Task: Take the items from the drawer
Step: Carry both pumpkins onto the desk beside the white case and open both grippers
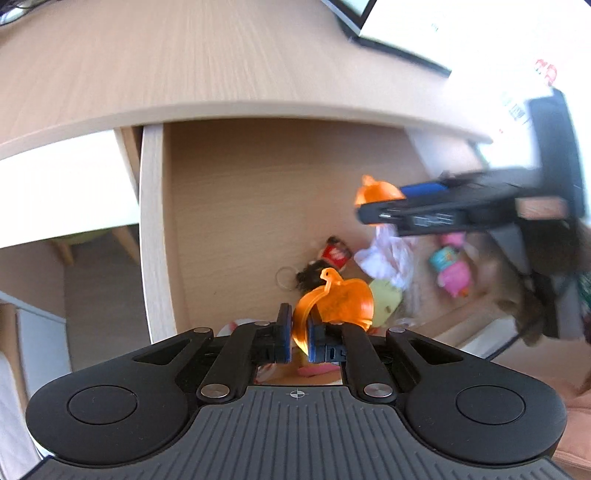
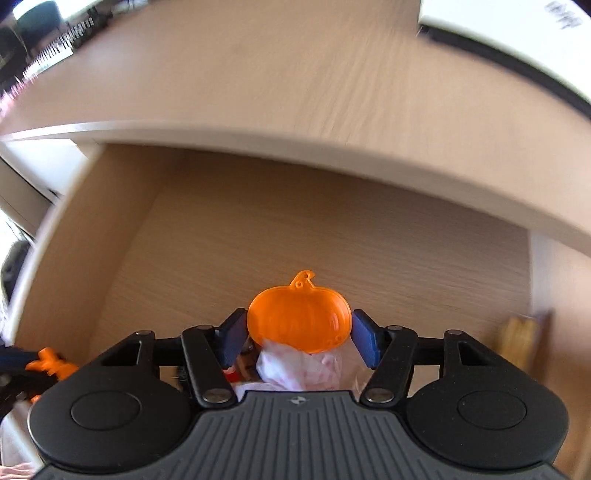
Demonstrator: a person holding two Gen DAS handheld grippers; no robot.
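At lower centre of the left wrist view, the left gripper (image 1: 299, 341) fingers are pinching an orange pumpkin charm (image 1: 341, 301) edge-on. Centre frame in the right wrist view, the right gripper (image 2: 299, 334) fingers are gripping a second pumpkin charm (image 2: 299, 319) by its sides. Below them, the open drawer (image 1: 236, 206) is holding small toys (image 1: 452, 267) under the desk (image 1: 166, 66).

Pale wood-grain counter (image 1: 184, 66) is filling the upper frame in both views, with a white black-edged sheet (image 1: 424, 33) lying at its far right corner and office chairs (image 2: 33, 22) showing blurred beyond its left.
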